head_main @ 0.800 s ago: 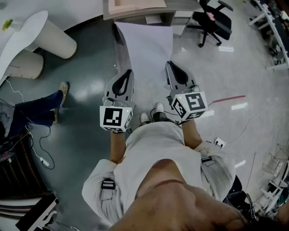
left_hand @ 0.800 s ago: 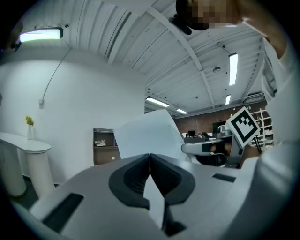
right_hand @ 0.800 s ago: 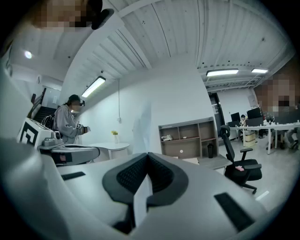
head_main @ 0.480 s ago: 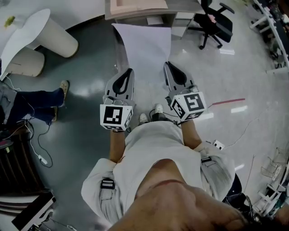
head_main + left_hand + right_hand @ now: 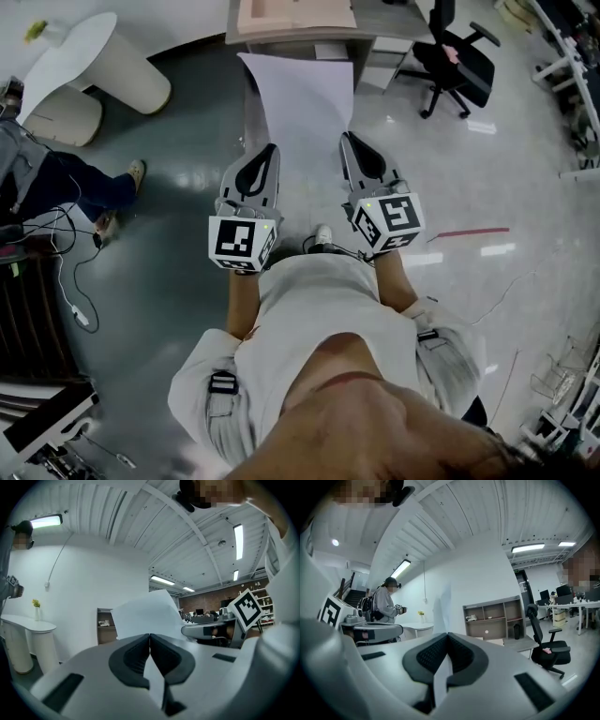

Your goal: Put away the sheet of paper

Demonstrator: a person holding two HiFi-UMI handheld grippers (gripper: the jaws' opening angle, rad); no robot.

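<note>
Left gripper [image 5: 268, 153]: clamped shut on the near left corner of the paper [image 5: 305, 98], held level.
Right gripper [image 5: 349, 141]: clamped on the near right corner.
Paper: stretched between both grippers above the floor [image 5: 187, 178] — long axis pointing away from the person.
Far edge: toward the shelf unit [image 5: 292, 17].

An open-plan office: black swivel chair [image 5: 457, 58], wooden shelf unit [image 5: 493, 618], desks with monitors [image 5: 576, 604], ceiling strip lights [image 5: 539, 548].
</note>
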